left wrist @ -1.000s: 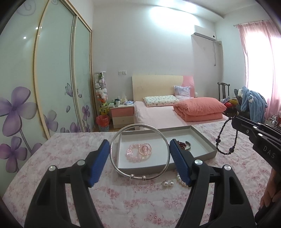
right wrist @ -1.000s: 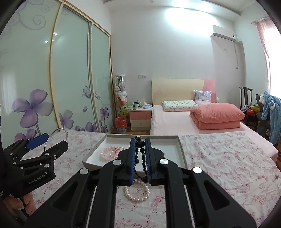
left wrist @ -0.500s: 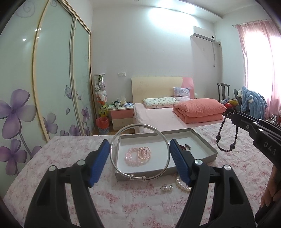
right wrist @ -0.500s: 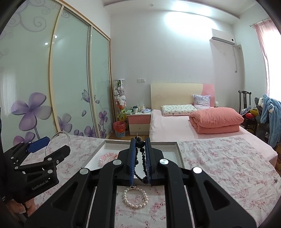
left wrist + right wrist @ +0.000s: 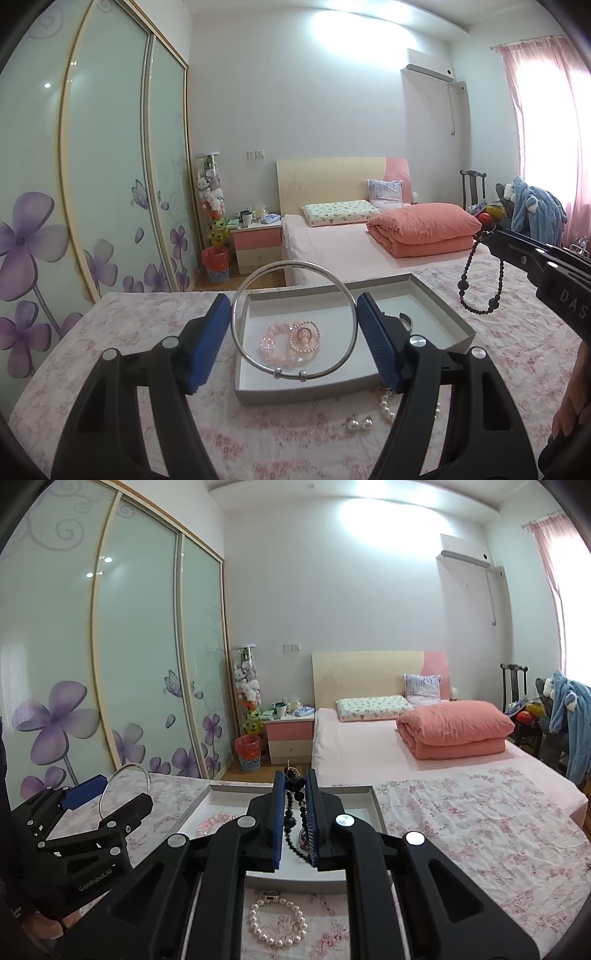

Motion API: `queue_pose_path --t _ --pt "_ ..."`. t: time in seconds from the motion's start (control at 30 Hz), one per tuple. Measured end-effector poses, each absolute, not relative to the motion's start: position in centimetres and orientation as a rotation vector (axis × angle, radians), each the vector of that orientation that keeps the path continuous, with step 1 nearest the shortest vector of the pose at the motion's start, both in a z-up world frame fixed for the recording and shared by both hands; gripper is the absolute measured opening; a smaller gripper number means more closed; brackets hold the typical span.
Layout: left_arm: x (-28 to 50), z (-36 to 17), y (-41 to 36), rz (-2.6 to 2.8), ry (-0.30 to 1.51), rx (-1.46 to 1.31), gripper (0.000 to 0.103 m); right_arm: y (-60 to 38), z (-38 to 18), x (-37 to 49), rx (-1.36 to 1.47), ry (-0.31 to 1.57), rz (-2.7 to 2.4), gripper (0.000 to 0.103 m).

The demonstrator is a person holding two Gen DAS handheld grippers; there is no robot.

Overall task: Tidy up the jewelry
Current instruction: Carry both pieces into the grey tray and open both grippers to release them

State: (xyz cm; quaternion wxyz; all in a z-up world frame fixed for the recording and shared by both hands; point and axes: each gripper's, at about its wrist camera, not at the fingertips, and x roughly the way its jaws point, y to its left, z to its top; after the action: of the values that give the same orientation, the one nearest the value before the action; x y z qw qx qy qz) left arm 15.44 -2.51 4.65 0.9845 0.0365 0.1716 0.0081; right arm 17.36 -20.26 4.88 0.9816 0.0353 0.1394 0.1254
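Observation:
My left gripper [image 5: 294, 312] is shut on a thin silver bangle [image 5: 255, 365] and holds it upright above the grey jewelry tray [image 5: 441, 308]. Pink bead bracelets [image 5: 291, 338] lie in the tray. My right gripper [image 5: 294, 786] is shut on a black bead string [image 5: 291, 825], which hangs over the tray [image 5: 216, 788]; the string also shows in the left wrist view [image 5: 480, 284]. The left gripper and bangle [image 5: 123, 771] show at the left of the right wrist view.
A pearl bracelet [image 5: 279, 923] and a pair of pearl earrings [image 5: 358, 422] lie on the floral cloth [image 5: 147, 314] in front of the tray. A bed with a folded pink quilt [image 5: 454, 731] stands beyond. Sliding wardrobe doors [image 5: 103, 166] line the left.
Both grippers have risen and tilted a little forward with their loads still held. The tray now sits lower and closer in both views.

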Motion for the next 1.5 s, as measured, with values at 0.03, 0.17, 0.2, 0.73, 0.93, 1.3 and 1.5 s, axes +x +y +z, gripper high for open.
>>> queue_pose_path --t 0.03,0.17,0.2,0.73,0.93,1.3,1.5 --pt "15.9 4.4 -2.6 0.015 0.351 0.073 0.069 -20.3 4.7 17.8 0.073 0.288 0.252 0.012" --pt "18.7 3.4 -2.5 0.006 0.383 0.076 0.069 -19.8 3.8 20.2 0.086 0.335 0.249 0.012" --pt "19.4 3.0 -2.5 0.004 0.394 0.078 0.069 -19.8 3.4 21.2 0.094 0.356 0.250 0.012" --pt "27.5 -2.2 -1.4 0.006 0.590 0.043 0.069 -18.6 -1.6 29.0 0.165 0.581 0.279 0.012" --pt "28.9 -3.3 -1.7 -0.008 0.628 0.034 0.069 -18.5 -2.5 30.2 0.186 0.623 0.273 0.012" --pt "29.2 -3.3 -0.8 0.010 0.636 0.012 0.071 -19.5 -3.0 30.5 0.226 0.656 0.250 0.013" --pt "28.2 -2.9 -0.2 0.020 0.628 0.007 0.071 -19.6 -2.6 29.8 0.223 0.653 0.247 0.013"
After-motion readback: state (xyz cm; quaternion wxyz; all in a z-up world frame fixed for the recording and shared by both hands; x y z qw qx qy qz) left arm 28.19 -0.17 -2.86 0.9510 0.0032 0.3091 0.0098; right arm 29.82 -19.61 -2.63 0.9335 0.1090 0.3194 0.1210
